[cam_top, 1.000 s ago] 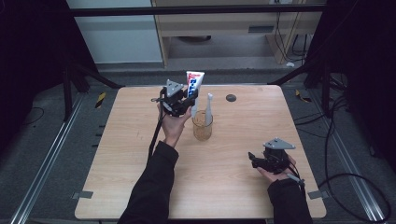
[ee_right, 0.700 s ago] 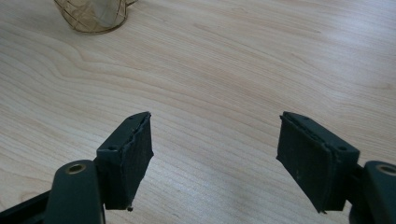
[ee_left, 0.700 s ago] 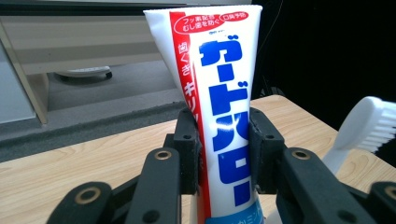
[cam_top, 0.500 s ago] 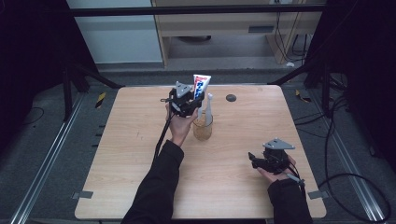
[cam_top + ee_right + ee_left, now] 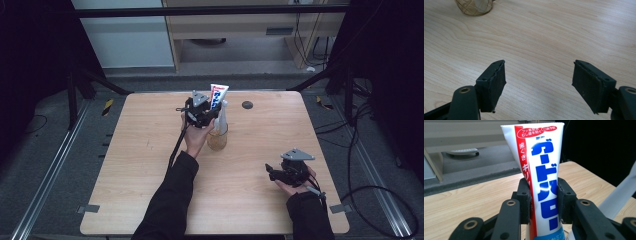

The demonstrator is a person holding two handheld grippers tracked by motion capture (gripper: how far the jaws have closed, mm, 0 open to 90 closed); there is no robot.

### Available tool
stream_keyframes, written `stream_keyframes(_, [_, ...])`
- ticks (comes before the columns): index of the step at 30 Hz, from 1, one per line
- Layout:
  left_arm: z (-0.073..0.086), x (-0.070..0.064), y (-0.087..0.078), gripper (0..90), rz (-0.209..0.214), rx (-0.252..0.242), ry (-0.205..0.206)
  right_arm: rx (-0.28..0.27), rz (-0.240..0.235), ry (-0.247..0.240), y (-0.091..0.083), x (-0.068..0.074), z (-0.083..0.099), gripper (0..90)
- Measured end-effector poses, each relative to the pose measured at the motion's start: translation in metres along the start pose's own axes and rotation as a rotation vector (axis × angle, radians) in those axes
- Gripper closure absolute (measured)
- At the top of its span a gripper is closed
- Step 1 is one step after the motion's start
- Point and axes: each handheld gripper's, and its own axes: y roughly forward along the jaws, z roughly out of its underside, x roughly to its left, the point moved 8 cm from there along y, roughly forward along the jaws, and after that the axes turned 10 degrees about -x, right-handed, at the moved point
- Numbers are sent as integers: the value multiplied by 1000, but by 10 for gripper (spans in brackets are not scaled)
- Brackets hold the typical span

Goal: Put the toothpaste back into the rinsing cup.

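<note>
— While the table (image 5: 150, 165) lies broad under it all, where's the action?
— Far centre: the left gripper (image 5: 204, 111) is clamped tight around a toothpaste tube (image 5: 541, 180), both jaws pressing its sides, the tube upright with its crimped end on top.
— And the arm?
— Stretched forward, the left hand (image 5: 196, 137) raised just beside the glass cup (image 5: 218, 139), which has a white item standing in it.
— The other one?
— The right gripper (image 5: 539, 85) rests near right, jaws wide apart, nothing between them, just bare wood.
</note>
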Motion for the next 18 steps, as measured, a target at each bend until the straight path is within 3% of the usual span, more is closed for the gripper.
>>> stream_keyframes(18, [17, -4, 0, 660, 6, 46, 47, 9, -3, -2, 1, 1, 1, 265])
